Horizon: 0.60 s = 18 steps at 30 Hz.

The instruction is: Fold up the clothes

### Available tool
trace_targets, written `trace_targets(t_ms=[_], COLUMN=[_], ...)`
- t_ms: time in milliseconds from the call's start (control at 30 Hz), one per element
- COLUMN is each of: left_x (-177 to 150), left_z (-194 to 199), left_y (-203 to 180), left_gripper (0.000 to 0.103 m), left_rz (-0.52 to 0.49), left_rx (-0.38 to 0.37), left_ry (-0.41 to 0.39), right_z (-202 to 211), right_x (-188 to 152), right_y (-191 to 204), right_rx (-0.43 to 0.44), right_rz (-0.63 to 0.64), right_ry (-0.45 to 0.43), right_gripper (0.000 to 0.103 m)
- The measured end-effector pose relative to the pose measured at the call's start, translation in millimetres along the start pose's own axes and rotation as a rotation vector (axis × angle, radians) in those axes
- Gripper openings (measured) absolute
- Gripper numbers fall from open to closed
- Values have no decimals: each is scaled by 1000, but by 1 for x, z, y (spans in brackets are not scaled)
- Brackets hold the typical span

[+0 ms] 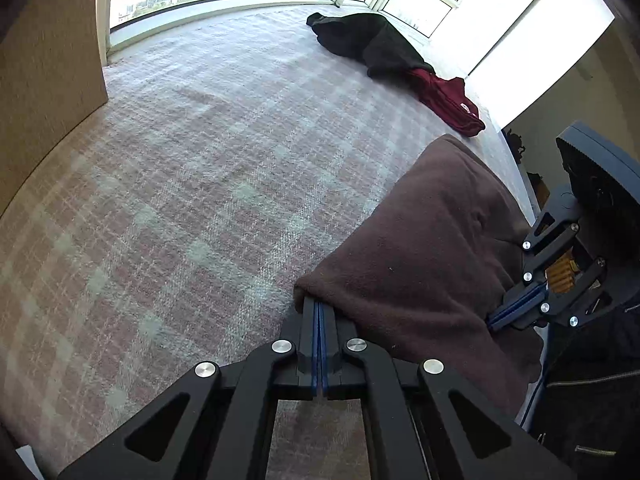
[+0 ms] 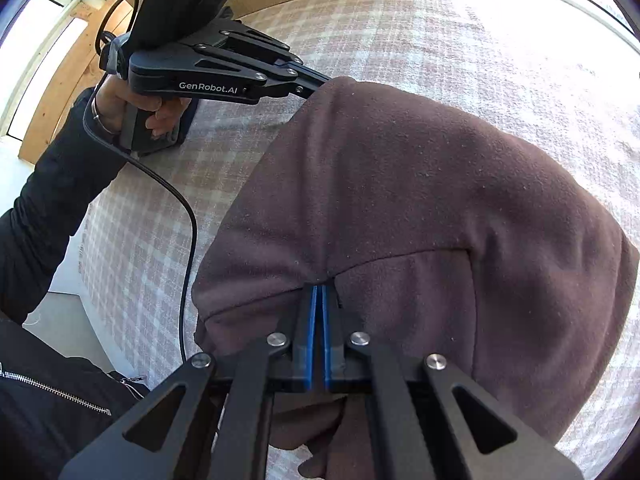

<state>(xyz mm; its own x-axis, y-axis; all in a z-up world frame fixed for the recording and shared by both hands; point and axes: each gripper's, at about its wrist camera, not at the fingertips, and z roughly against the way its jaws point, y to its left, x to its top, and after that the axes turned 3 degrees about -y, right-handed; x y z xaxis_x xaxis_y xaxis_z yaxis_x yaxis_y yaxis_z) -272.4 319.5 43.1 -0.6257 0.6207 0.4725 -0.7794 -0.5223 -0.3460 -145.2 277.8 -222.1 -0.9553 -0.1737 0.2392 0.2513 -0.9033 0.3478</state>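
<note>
The brown fleece garment (image 2: 420, 208) hangs and drapes between the two tools, over the near right part of the checked bed cover (image 1: 180, 200). Its held edge runs left to right, from one pair of tongs to the other, and the rest of the cloth spreads away from them toward the far side; any fold, I judge, has to carry that edge forward across the cloth.

The right gripper (image 2: 320, 292) is nearest the bulk of the fleece. Its blue pads are pressed together on a pinch of cloth beside a seam, so it grips the garment. The left gripper (image 1: 319, 308) sits at the garment's left corner, jaws likewise squeezed narrow on the hem. In the right wrist view a hand (image 2: 132, 108) holds that left tool, its tip buried in the fleece.

Well beyond, near the window, a dark garment (image 1: 360, 44) and a red garment (image 1: 444, 100) lie crumpled on the cover, touching each other.
</note>
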Motion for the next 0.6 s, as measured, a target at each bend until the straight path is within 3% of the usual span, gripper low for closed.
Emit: trace_targets(t_ms=[67, 133, 333, 400, 533, 600], left_x=[-5, -10, -9, -10, -12, -17], left_z=[10, 21, 12, 2, 13, 18], left_y=[-3, 0, -13, -21, -37, -37], left_gripper=[0, 0, 0, 0, 0, 0], left_rz=[-24, -3, 27, 30, 53, 75], left_rx=[44, -40, -124, -160, -259, -261], left_ry=[-12, -4, 27, 46, -27, -50], right_z=[2, 6, 34, 39, 37, 32], right_x=[-2, -1, 34, 54, 80, 91], right_y=[-1, -1, 10, 7, 6, 10], right_rx=[2, 5, -8, -41, -84, -77], right_rz=[2, 0, 33, 32, 44, 44], right_ry=[0, 8, -57, -66, -22, 24], right_gripper=[2, 2, 2, 7, 7, 8])
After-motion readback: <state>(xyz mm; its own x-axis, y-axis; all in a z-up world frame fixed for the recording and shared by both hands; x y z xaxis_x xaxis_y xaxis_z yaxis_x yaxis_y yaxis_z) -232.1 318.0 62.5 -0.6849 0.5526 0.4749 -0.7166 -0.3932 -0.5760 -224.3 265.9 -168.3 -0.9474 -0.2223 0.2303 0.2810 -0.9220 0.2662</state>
